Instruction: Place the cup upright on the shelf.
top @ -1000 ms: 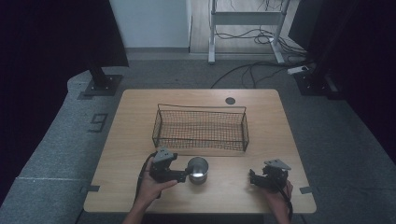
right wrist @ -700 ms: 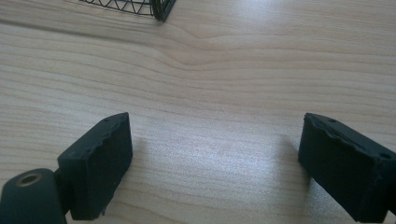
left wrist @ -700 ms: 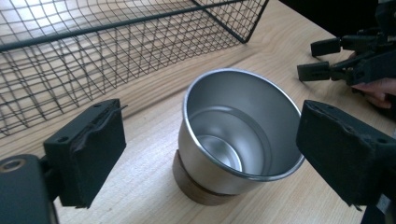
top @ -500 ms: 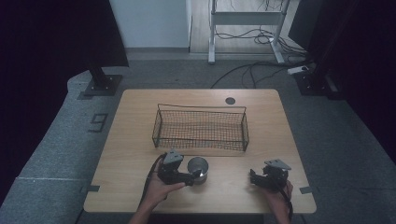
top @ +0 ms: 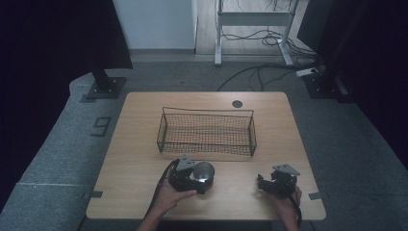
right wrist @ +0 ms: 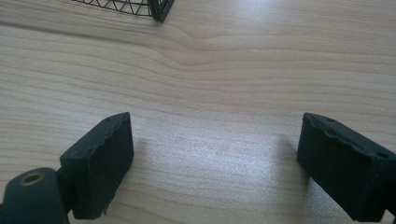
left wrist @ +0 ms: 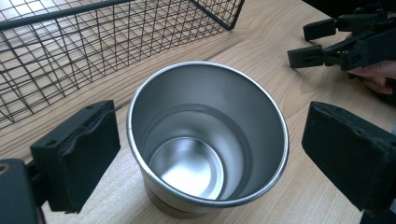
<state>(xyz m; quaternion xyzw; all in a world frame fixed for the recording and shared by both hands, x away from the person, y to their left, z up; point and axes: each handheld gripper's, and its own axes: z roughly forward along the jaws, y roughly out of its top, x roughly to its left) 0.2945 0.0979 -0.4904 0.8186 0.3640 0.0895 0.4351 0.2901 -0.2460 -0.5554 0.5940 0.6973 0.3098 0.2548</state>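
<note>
Left claw (left wrist: 205,154): spread wide, one black pad on each side of the steel cup, neither pad pressed against its wall in the left gripper view.
Left claw, high view (top: 199,179): low over the near part of the table, held from below by the person's left hand (top: 169,197).
Steel cup (left wrist: 205,140): upright on the table between the left claw's pads, mouth open and empty, its shiny bottom visible inside.
Steel cup, high view (top: 204,171): just in front of the wire basket's near wall, apart from it.
Right claw (right wrist: 215,163): spread wide, nothing between its pads, bare wood under them.
Right claw, high view (top: 262,183): near the table's front right, well apart from the cup, held by the person's right hand (top: 287,201).
Right claw, left gripper view (left wrist: 317,44): seen beyond the cup at the upper right, its pads parted.
Wire basket (top: 206,144): black mesh, rectangular, empty, at the middle of the table.
Wire basket, right gripper view (right wrist: 159,10): only a corner at the top edge.
Table (top: 144,159): light wood, with a round dark cable hole (top: 236,103) near the far edge.
</note>
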